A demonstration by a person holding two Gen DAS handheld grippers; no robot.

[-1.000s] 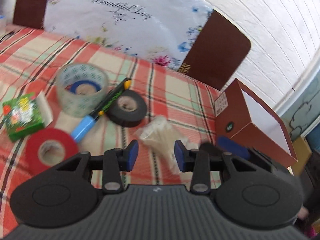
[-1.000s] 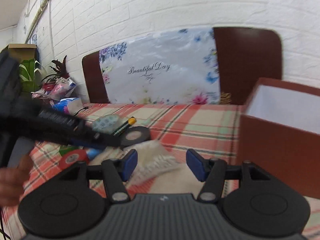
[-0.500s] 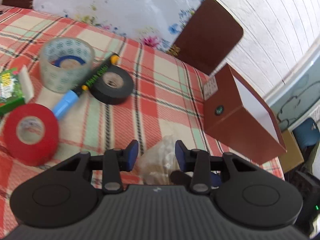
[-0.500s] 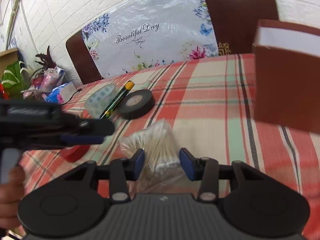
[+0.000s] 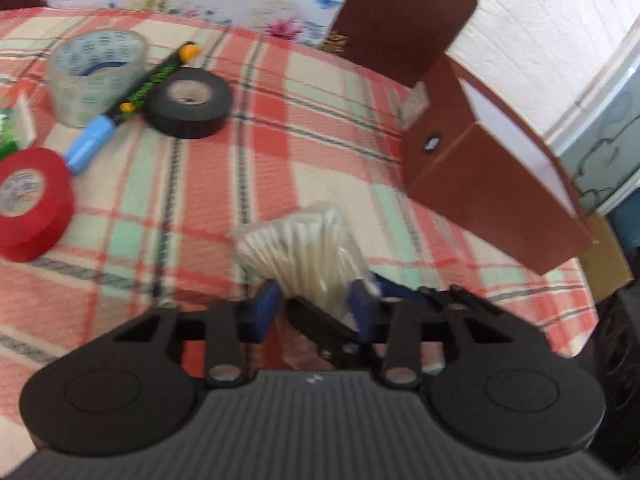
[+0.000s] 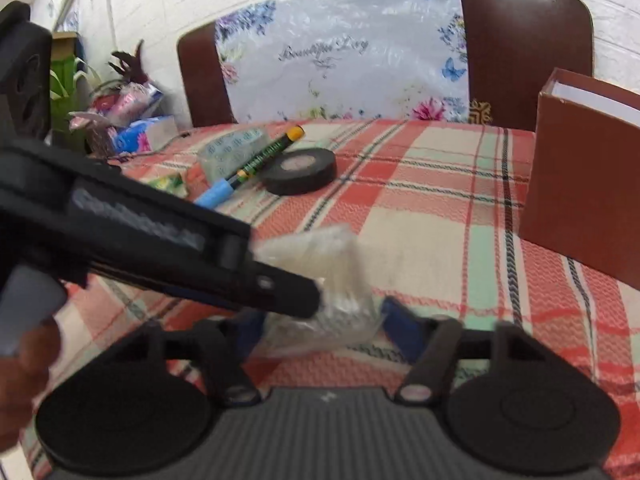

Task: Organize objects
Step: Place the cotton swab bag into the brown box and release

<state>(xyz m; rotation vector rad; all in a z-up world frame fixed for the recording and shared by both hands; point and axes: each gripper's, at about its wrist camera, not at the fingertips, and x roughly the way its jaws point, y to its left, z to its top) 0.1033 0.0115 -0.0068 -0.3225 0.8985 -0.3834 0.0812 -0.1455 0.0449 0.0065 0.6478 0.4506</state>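
Landmark = bag of cotton swabs (image 5: 308, 248), lying on the plaid cloth (image 5: 332, 120).

Change vs 1 s ago: both grippers were hovering back from the bag w/ fingers wide; now both have closed in on it. Left gripper (image 5: 313, 306) has the bag's near end between its blue pads, jaws narrowed to the plastic — looks clamped on it, tho blur leaves contact a bit uncertain. Right gripper (image 6: 324, 330) straddles the same bag from the other side, fingers apart, a gap showing beside each pad, so not gripping. In the right view the left gripper's black finger crosses in front of the bag. Judgement: pick of the swabs is underway; prob. next stop is the brown box (image 5: 492, 176).

Count, near → far from the bag:
- 1 bag of swabs, at the fingertips
- 1 red tape roll (image 5: 30, 204), left of bag
- 1 brown box, open top, right of & beyond bag
- 1 black tape roll (image 5: 188, 102), beyond-left
- 1 marker (image 5: 132, 104), blue cap, leaning btwn black roll & clear roll
- 1 clear tape roll (image 5: 96, 74), furthest left-beyond
- 1 green packet (image 6: 168, 183), mostly cut off at edge

Tape rolls total: 3. None in the box as far as visible; inside mostly hidden.
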